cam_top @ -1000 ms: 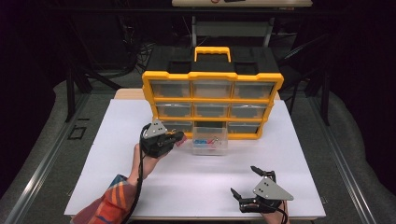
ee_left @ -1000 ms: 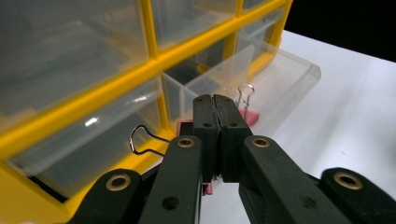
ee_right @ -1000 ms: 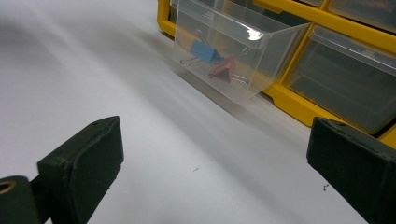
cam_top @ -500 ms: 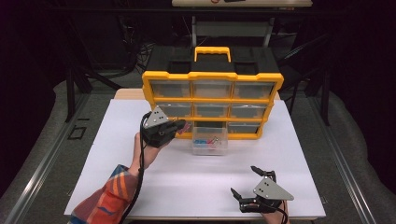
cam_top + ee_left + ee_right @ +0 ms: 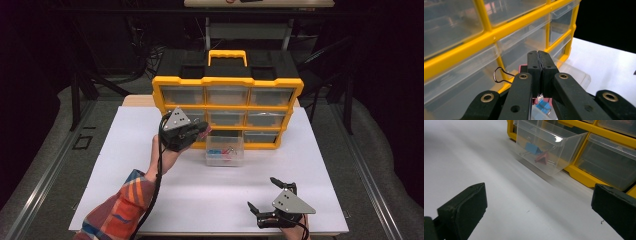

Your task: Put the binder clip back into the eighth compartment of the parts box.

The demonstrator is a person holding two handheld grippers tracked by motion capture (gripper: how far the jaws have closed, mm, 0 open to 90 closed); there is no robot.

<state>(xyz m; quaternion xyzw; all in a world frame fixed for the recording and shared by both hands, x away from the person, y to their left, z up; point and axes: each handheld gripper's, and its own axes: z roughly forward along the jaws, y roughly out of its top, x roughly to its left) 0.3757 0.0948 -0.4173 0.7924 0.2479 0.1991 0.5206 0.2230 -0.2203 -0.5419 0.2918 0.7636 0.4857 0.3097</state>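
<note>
Yellow organiser (image 5: 227, 112) stands at the table's far edge, where the left gripper (image 5: 539, 65), jaws pinched on a clip (image 5: 502, 75), hangs above the pulled-out drawer (image 5: 224, 150), while the right gripper (image 5: 267, 197) waits wide open and empty.

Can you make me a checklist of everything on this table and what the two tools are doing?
Surface: white table, bare apart from the items below.
Job's things: yellow organiser with clear drawers stands at the back; one drawer is pulled out in front of it, with blue and red clips inside.
Held item: left tool is shut on a clip, its wire loop sticking out beside the jaws, close to the organiser.
Clutter: nothing seen.
Grippers: right tool is open, low at the near edge, holding nothing.
Cables: black cable runs along the left forearm.
Surroundings: dark, with frames and grey floor.
</note>
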